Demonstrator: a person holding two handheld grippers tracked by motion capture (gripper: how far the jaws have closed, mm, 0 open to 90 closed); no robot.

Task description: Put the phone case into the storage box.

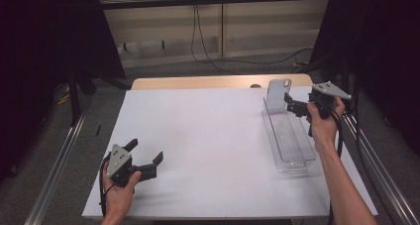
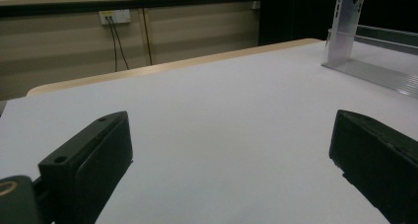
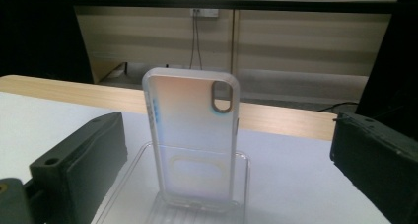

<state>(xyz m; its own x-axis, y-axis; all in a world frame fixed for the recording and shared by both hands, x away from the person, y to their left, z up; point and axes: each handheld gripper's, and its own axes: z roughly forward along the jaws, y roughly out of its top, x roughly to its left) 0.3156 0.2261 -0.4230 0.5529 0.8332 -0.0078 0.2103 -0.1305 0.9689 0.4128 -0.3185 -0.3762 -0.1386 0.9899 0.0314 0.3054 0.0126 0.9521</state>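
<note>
While its foot blurs, phone case [image 3: 191,140] upright, right claw [image 3: 226,165] agape, clear tray [image 1: 288,136].

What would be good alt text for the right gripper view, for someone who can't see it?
A translucent phone case stands upright at the far end of a clear plastic tray on a white table, its camera cutout at the upper right. The right tongs frame it, open, with both black jaws apart from the case.

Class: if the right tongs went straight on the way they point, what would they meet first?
Most likely the phone case, standing upright at the far end of the clear tray, between the open jaws of the right tongs; depth is unclear.
</note>
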